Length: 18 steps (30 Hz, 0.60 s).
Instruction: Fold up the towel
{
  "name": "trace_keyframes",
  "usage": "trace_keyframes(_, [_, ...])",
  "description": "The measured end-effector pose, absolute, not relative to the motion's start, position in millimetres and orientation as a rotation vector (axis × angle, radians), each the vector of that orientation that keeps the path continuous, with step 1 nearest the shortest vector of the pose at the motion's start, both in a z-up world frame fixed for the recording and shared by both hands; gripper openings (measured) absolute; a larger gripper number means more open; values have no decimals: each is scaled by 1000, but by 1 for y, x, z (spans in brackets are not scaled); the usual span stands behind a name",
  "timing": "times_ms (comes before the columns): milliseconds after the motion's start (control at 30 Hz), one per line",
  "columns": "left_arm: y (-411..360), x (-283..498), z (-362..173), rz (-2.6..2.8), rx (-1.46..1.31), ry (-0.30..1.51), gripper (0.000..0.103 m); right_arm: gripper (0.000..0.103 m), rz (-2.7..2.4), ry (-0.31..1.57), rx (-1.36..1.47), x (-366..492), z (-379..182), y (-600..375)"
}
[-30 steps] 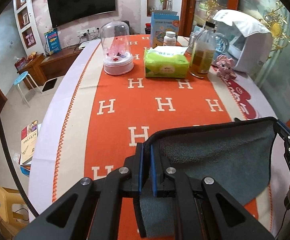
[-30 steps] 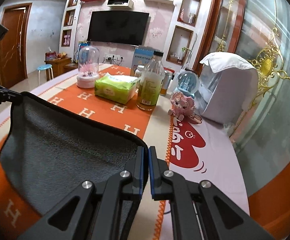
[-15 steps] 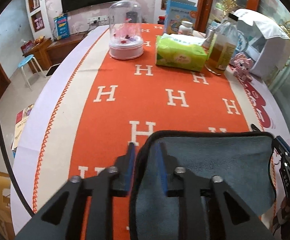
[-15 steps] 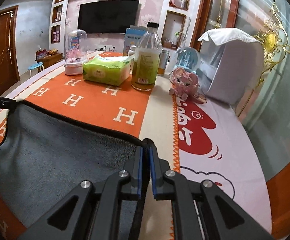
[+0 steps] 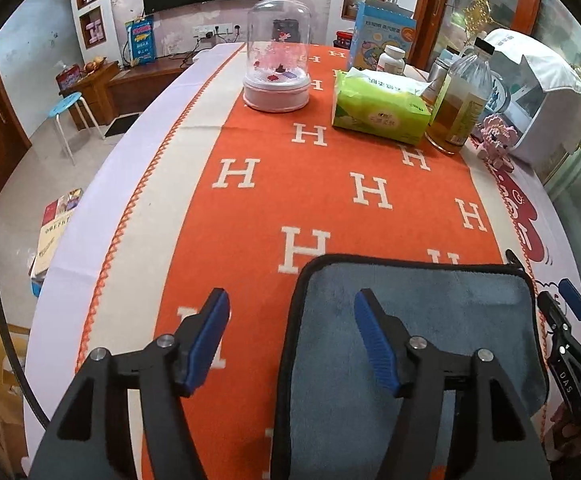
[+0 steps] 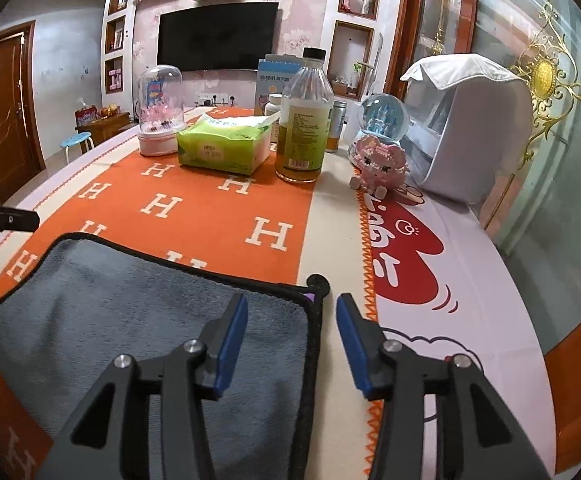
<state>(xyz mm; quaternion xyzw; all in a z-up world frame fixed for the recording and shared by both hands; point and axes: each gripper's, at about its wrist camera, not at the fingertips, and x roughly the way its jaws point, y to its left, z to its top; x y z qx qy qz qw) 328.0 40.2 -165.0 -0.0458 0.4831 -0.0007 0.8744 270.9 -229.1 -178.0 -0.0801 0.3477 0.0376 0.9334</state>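
A grey towel (image 5: 442, 312) with black trim lies flat on the orange cloth at the table's near edge; it also shows in the right wrist view (image 6: 102, 312). My left gripper (image 5: 290, 312) is open, jaws wide, straddling the towel's left edge just above it. My right gripper (image 6: 292, 316) is open, straddling the towel's right edge and its far right corner with a small loop. Neither holds anything. The right gripper also shows at the right edge of the left wrist view (image 5: 566, 320).
At the far end of the orange H-patterned tablecloth (image 5: 330, 184) stand a glass dome (image 5: 278, 56), a green tissue pack (image 5: 378, 108), a bottle (image 5: 462, 100), a pink toy (image 6: 378, 164), a snow globe (image 6: 384, 116) and a white covered appliance (image 6: 466, 128).
Both grippers lowered the towel's edge onto the table, then opened and let it go. The towel now lies flat.
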Motion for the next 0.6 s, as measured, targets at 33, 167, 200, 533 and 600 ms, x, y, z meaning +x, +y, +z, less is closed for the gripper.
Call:
trace_keyframes(33, [42,324,-164,-1,-104,1012,64,53,83,718,-153,269,-177,-228])
trace_keyframes(167, [47,306,-159,7,-124,1022,67,54,122,761,-114,263,-175,-223])
trace_keyframes(200, [49,300,-158,12,-128,1023,67,57,130,768,-106,259,-175,-221])
trace_keyframes(533, [52,239,-161,29,-159,1077,69,80,206,824,-56,214,-171,-201])
trace_keyframes(600, [53,226,-161,29,-158,1083,74,84,210,839,-37,201,-169,-197])
